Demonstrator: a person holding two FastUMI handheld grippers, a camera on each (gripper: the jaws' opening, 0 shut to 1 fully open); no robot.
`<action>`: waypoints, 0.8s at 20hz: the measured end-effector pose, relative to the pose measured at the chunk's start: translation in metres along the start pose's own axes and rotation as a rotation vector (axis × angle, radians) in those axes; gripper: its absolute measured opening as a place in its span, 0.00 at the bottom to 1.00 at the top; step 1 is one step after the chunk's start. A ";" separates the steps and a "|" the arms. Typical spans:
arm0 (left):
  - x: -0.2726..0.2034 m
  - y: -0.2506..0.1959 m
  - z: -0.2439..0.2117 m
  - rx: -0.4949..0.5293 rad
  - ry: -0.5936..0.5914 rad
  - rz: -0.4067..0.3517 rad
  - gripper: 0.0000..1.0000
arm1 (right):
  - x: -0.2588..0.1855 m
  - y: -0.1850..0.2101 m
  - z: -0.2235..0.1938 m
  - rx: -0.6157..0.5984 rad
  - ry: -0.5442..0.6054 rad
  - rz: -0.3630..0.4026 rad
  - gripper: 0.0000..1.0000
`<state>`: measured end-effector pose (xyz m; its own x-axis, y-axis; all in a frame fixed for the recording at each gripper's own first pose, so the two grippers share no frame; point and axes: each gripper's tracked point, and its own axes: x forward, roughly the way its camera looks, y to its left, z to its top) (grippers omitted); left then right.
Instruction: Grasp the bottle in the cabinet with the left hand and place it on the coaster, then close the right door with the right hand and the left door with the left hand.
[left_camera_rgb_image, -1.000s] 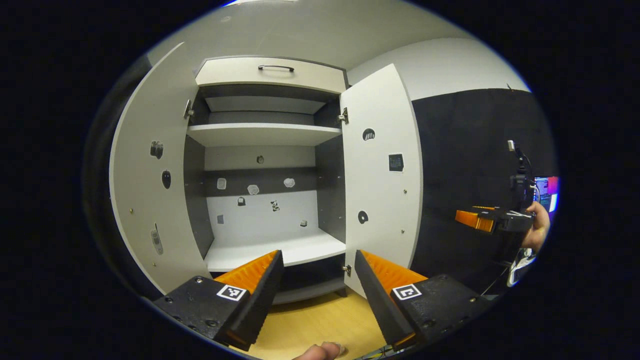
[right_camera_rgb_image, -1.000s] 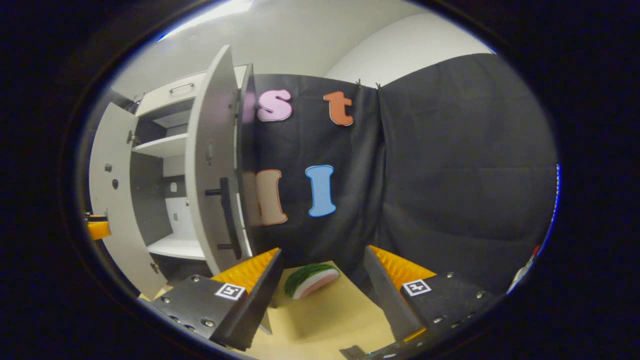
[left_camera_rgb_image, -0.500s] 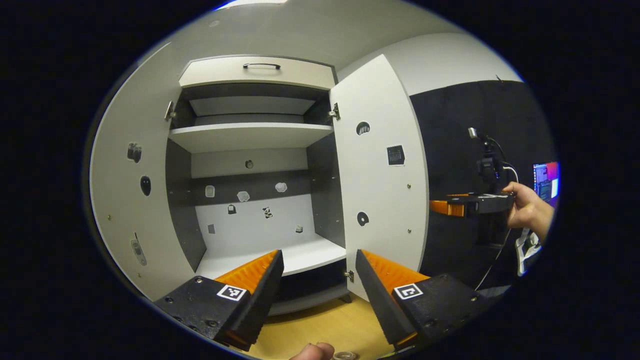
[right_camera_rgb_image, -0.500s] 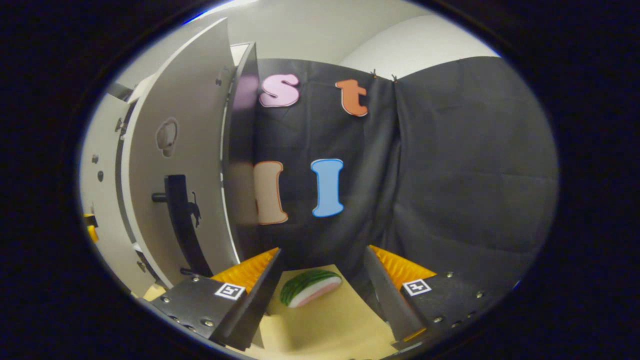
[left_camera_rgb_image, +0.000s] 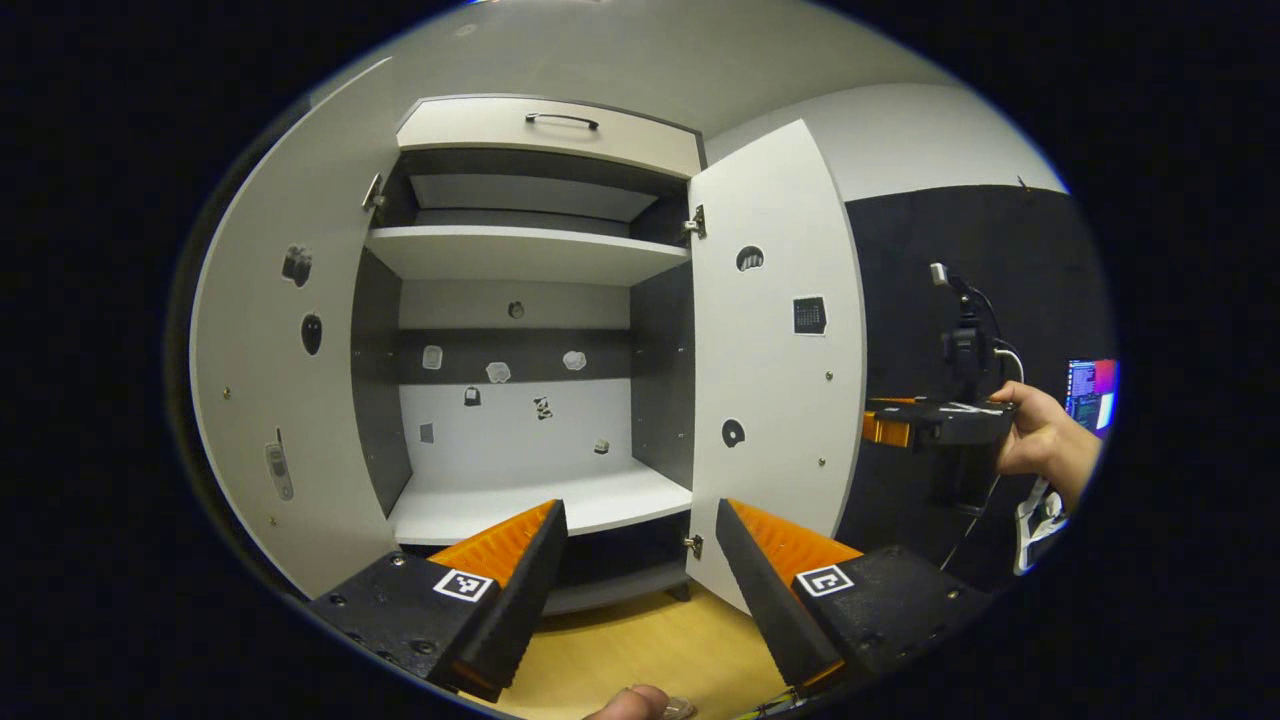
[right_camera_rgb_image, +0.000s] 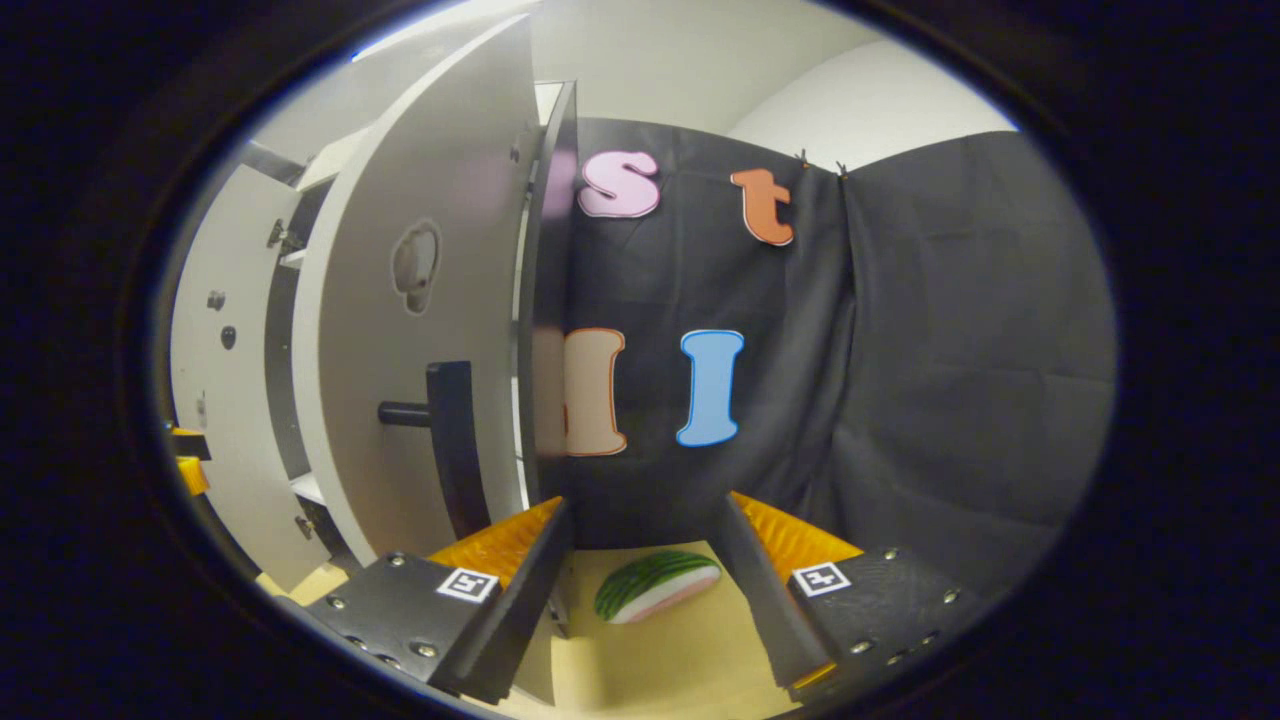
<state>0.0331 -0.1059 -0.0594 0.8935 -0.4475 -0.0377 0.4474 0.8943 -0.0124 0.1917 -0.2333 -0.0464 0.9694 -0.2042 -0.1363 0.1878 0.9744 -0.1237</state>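
Left gripper (left_camera_rgb_image: 640, 560) faces the open cabinet (left_camera_rgb_image: 520, 255) head-on, fingers spread wide, nothing between them, hanging in front of the lower shelf (left_camera_rgb_image: 540, 505). Both doors stand open: left door (left_camera_rgb_image: 270, 370) swung out on the left, right door (left_camera_rgb_image: 775, 370) swung out on the right, its inner face toward the camera. Shelves carry only small stickers on the back wall; I can't tell where the bottle or the coaster is, neither can be made out in these views. A fingertip (left_camera_rgb_image: 630, 705) and a bit of clear rim show at the bottom edge of the left gripper view, too cropped to identify. Wooden tabletop (left_camera_rgb_image: 640, 650) below the cabinet. Further right in that view, the right gripper (left_camera_rgb_image: 900, 425) is held by a hand (left_camera_rgb_image: 1040, 440) just behind the right door's outer edge. In the right gripper view, the right gripper (right_camera_rgb_image: 640, 560) is also wide open and empty, sitting just beside the right door (right_camera_rgb_image: 420, 330), near its dark bar handle (right_camera_rgb_image: 445, 440); contact can't be confirmed. A watermelon slice toy (right_camera_rgb_image: 655, 585) lies on the tabletop (right_camera_rgb_image: 650, 660) between its 2 fingers, further off, not gripped.
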 end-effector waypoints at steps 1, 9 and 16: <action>-0.004 0.003 0.000 0.000 0.000 0.005 0.94 | 0.000 0.003 0.000 0.003 0.002 -0.001 0.89; -0.031 0.025 0.002 -0.003 -0.007 0.075 0.95 | -0.009 0.034 0.001 0.002 -0.026 0.028 0.89; -0.050 0.047 0.008 -0.013 -0.016 0.127 0.95 | -0.011 0.071 -0.002 0.021 -0.025 0.085 0.89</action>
<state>0.0097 -0.0419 -0.0497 0.9435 -0.3304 -0.0240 0.3299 0.9437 -0.0219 0.1943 -0.1618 -0.0554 0.9856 -0.1181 -0.1213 0.1073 0.9900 -0.0920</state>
